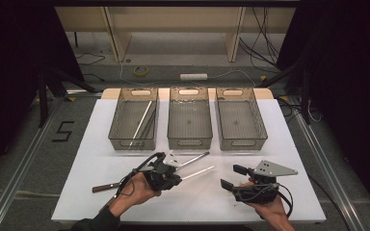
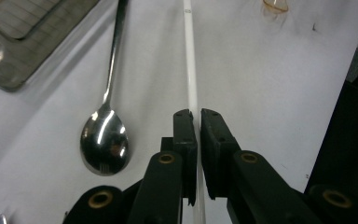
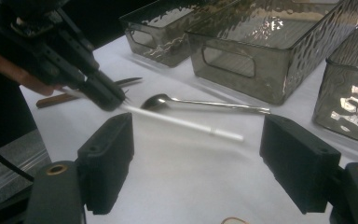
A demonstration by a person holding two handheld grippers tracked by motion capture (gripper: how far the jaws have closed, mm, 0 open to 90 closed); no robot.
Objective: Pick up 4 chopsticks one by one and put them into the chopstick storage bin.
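My left gripper (image 1: 175, 176) is shut on one end of a thin white stick (image 1: 198, 172), which slants off the white table toward the right. In the left gripper view the jaws (image 2: 198, 114) pinch the stick (image 2: 190, 79) and it runs straight ahead. A steel spoon (image 2: 105, 140) lies on the table just left of it, its handle pointing toward the bins. My right gripper (image 1: 230, 176) rests at the front right, jaws wide apart with nothing between them. Its view looks between its fingers (image 3: 107, 158) at the left gripper (image 3: 105, 95), the stick (image 3: 182, 122) and the spoon (image 3: 205, 103).
Three clear bins stand in a row at the back: left (image 1: 120, 139), middle (image 1: 189, 142), right (image 1: 243, 142). The left bin holds a white stick and dark ones. A wooden-handled knife (image 1: 105, 187) lies at the front left. A rubber band (image 2: 275, 5) lies ahead.
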